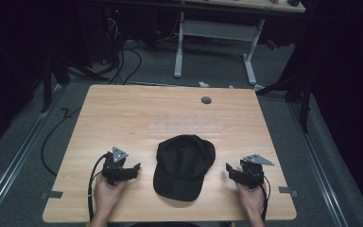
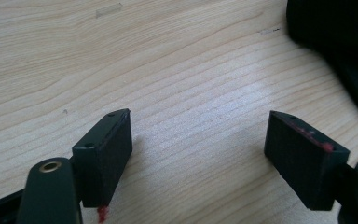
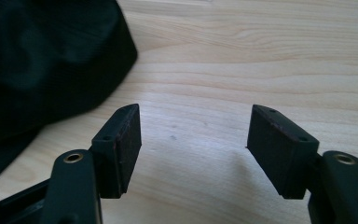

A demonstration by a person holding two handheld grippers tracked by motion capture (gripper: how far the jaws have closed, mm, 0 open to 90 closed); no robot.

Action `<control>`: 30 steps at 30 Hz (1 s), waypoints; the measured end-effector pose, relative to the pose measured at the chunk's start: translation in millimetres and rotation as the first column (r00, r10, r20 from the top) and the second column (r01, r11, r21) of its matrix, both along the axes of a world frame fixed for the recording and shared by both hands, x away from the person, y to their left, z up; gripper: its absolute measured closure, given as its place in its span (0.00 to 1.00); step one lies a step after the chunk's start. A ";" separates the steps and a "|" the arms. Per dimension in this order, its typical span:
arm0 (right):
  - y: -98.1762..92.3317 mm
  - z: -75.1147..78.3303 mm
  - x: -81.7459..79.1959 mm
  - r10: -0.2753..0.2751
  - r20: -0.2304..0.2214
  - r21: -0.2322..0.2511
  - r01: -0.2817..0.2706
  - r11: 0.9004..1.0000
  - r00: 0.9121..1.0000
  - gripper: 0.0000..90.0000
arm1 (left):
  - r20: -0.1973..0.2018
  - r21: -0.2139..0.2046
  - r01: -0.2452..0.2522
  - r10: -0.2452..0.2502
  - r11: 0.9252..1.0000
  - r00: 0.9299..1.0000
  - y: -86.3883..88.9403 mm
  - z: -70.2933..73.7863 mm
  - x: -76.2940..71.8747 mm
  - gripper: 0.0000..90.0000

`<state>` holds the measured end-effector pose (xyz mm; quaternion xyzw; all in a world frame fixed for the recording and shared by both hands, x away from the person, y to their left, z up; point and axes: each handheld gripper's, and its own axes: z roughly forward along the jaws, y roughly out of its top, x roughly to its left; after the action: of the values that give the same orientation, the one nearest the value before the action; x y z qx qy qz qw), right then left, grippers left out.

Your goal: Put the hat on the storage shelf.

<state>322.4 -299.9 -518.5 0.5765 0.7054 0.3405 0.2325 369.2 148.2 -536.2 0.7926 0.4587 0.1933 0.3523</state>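
Sitting in a dark room, your wooden table [image 1: 123,113] holds a black cap [image 1: 183,165] near you. The cap lies between your left gripper [image 1: 133,169] and right gripper [image 1: 230,171], touching neither. Both grippers gape wide and hold nothing.

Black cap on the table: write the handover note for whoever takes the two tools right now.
Left tool: open, nothing between its jaws, low over the table left of the black cap, apart from it.
Right tool: open, nothing between its jaws, right of the cap, also apart from it.
Cap: lies flat near the table's front edge, between the two tools, brim toward the person.
Done: nothing visible; the cap is not gripped.
Left: probably bring both tools in to the cap's sides and grip it.
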 end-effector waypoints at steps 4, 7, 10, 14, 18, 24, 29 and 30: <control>4.0 6.0 -6.0 0.036 0.017 0.023 -0.036 0.999 0.999 0.40 | 0.000 0.000 0.000 0.000 1.000 1.000 0.0 0.0 0.0 0.26; 8.8 10.7 -9.1 0.059 0.031 0.035 -0.060 0.998 0.998 0.40 | 0.000 0.000 0.000 0.000 1.000 1.000 0.0 0.0 0.0 0.26; 14.2 15.2 -10.7 0.086 0.048 0.050 -0.088 0.995 0.995 0.39 | 0.000 0.000 0.000 0.000 1.000 1.000 0.0 0.0 0.0 0.26; 21.6 21.3 -11.3 0.124 0.069 0.054 -0.128 0.990 0.990 0.39 | 0.000 0.000 0.000 0.000 1.000 1.000 0.0 0.0 0.0 0.26; 29.0 27.6 -10.7 0.158 0.076 0.055 -0.163 0.985 0.984 0.38 | 0.000 0.000 0.000 0.000 1.000 1.000 0.0 0.0 0.0 0.26; 39.4 34.8 -4.8 0.205 0.089 0.048 -0.209 0.977 0.975 0.35 | -0.001 0.000 0.001 -0.001 1.000 1.000 0.1 0.0 -0.1 0.26; 50.0 38.1 4.9 0.235 0.067 0.042 -0.238 0.970 0.970 0.38 | -0.001 0.000 0.002 -0.002 1.000 1.000 0.1 0.0 -0.2 0.26; 51.6 38.7 7.0 0.242 0.065 0.043 -0.245 0.969 0.968 0.39 | 0.000 0.000 0.001 -0.001 1.000 1.000 0.1 0.0 -0.2 0.26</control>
<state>329.4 -248.3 -479.8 0.4811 0.7547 0.4010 0.1951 369.0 148.2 -536.2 0.7929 0.4582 0.1927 0.3525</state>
